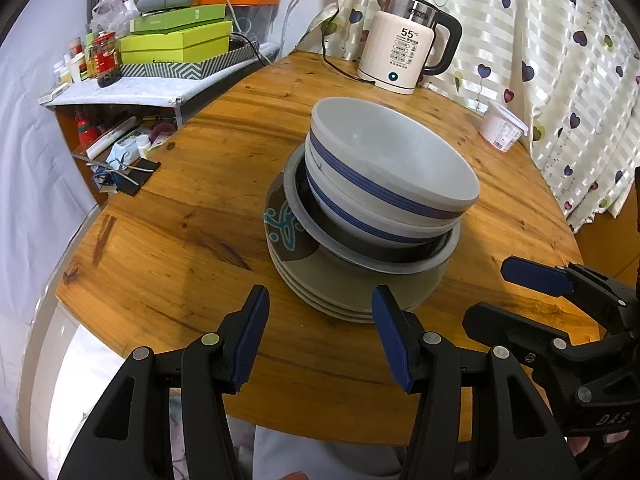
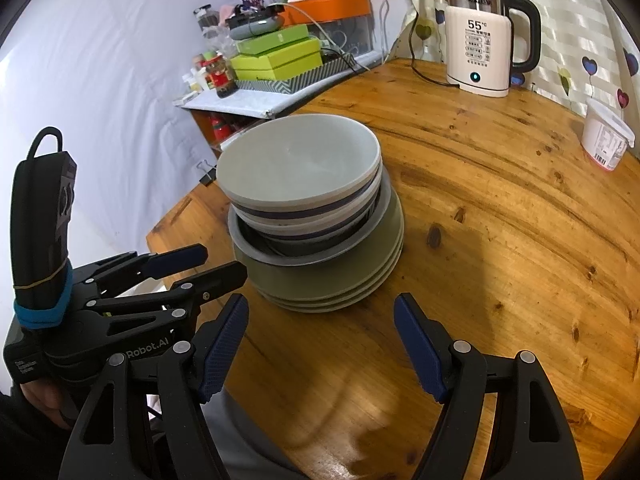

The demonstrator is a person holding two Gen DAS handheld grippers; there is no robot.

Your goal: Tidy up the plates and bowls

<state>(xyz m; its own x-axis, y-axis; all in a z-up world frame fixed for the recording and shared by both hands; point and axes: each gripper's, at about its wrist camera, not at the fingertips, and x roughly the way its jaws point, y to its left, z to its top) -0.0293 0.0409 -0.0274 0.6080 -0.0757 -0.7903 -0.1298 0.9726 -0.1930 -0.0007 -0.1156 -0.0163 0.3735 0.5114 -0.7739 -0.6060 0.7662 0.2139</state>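
Wooden table (image 1: 192,240): both grippers w/ jaws open, empty, facing dish stack (image 1: 372,216).

On the wooden worktop (image 1: 180,248) a white electric kettle (image 1: 404,52) stands at 12 o'clock, its display showing 55. A white plastic tub (image 1: 502,126) sits at 2 o'clock near the heart-patterned curtain (image 1: 560,40). At 10 o'clock, green boxes (image 1: 176,42) are stacked on a side shelf (image 1: 120,94).

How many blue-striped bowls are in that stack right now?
2. The top bowl sits nested in the second striped bowl, which rests in a grey-rimmed dark dish atop the plates. More could be hidden inside the nest.
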